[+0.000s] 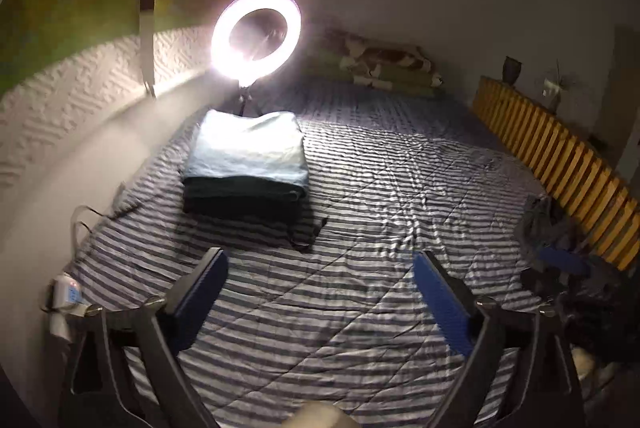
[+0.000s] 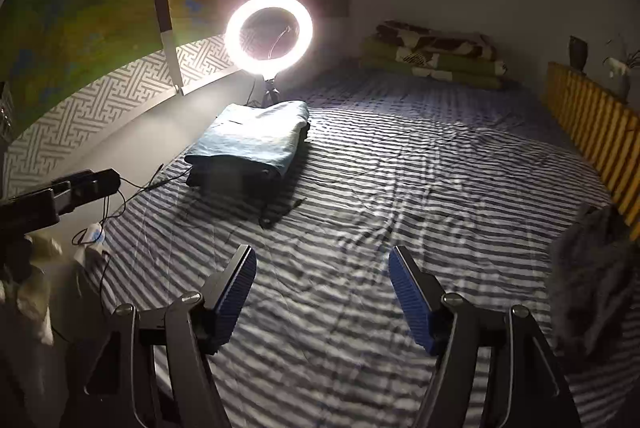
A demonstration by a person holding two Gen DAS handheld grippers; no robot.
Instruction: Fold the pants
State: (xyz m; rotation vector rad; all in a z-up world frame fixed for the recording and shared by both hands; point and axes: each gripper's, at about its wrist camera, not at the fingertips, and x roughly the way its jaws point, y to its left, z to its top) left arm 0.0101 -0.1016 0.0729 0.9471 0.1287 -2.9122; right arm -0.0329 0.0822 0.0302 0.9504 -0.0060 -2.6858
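Striped blue-and-white bedding (image 1: 360,188) is spreading out beneath the left tool (image 1: 320,292), which is hanging wide open over the bed with nothing between its blue pads (image 1: 440,304). Folded pants (image 1: 246,164), a pale blue pair topping darker ones, are sitting stacked near the wall, right in front of a glowing ring light (image 1: 256,34). A dark heap of clothes (image 1: 560,252) is lying at the right edge.

From the right wrist, the right tool (image 2: 322,288) is likewise gaping empty above the bedding (image 2: 400,188). The folded stack (image 2: 250,144) is resting well ahead, left of centre, by the ring light (image 2: 269,34). A grey garment (image 2: 592,276) is slumping at the right.
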